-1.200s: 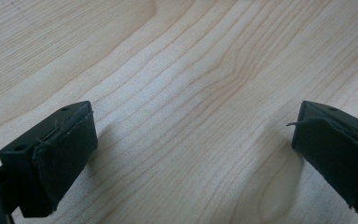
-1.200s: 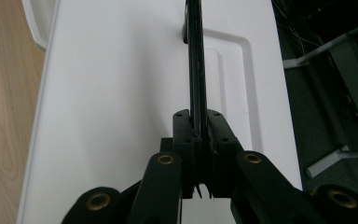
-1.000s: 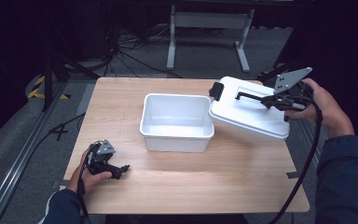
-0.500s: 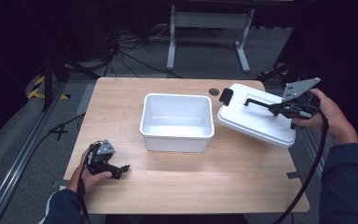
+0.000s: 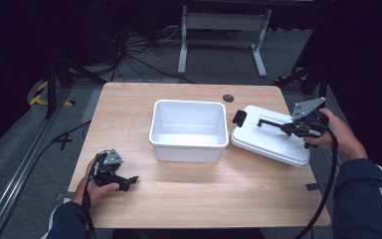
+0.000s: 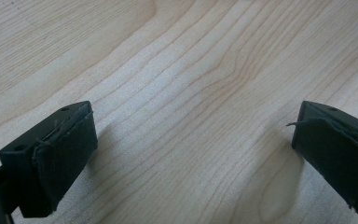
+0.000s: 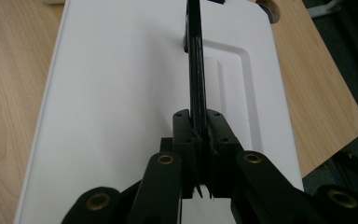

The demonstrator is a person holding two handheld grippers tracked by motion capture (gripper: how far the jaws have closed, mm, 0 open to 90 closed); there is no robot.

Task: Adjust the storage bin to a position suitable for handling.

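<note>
White plastic lid lies at centre right of the high view, just right of the tub. The right gripper is clamped on the lid's black handle, whose long axis runs leftward toward the tub (as does the lid's). The left gripper, lower left, gapes empty.

A tub stood near the middle of the table. Just to its right lay the lid, near the table's right edge, with a handle on top. The right gripper was over the lid's right end; the left gripper rested on the table's near left corner.
</note>
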